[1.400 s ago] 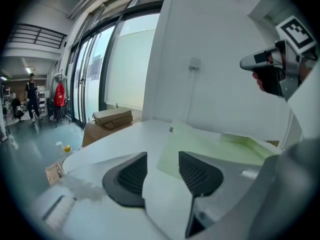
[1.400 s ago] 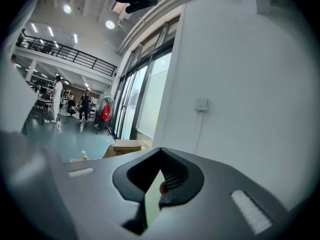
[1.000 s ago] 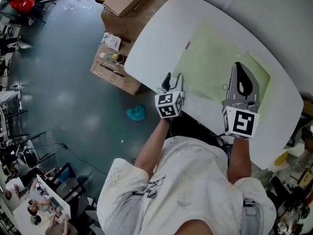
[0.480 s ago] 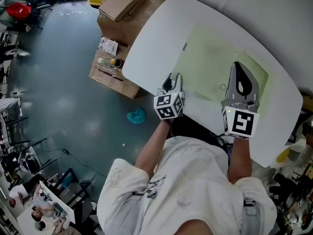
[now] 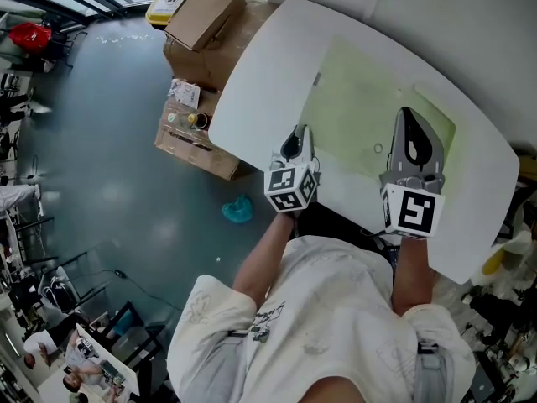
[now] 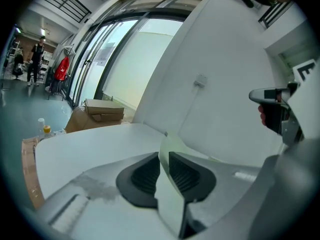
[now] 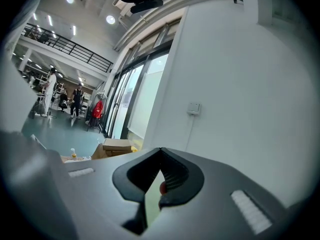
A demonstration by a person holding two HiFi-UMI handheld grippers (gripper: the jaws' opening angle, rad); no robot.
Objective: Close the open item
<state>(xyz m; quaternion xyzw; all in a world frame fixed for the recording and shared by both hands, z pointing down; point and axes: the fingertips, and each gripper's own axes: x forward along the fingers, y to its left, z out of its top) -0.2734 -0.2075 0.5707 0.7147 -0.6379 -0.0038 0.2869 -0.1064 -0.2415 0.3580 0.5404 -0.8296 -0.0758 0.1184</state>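
Observation:
A pale green folder lies spread flat on the white table. My left gripper is at the folder's near left edge. In the left gripper view, the left gripper has just been closing its jaws, and a pale green flap stands between the pads, pinched. My right gripper rests over the folder's near right part with its tips together. The right gripper view shows that right gripper with tips meeting; a strip of green shows in the slit below.
Cardboard boxes and an open carton with bottles stand on the floor left of the table. A blue cloth lies on the floor near the table's near edge. A yellow bottle sits at far right.
The left gripper's jaws have narrowed onto the green flap and the gripper has risen slightly. The right gripper has stayed where it was.

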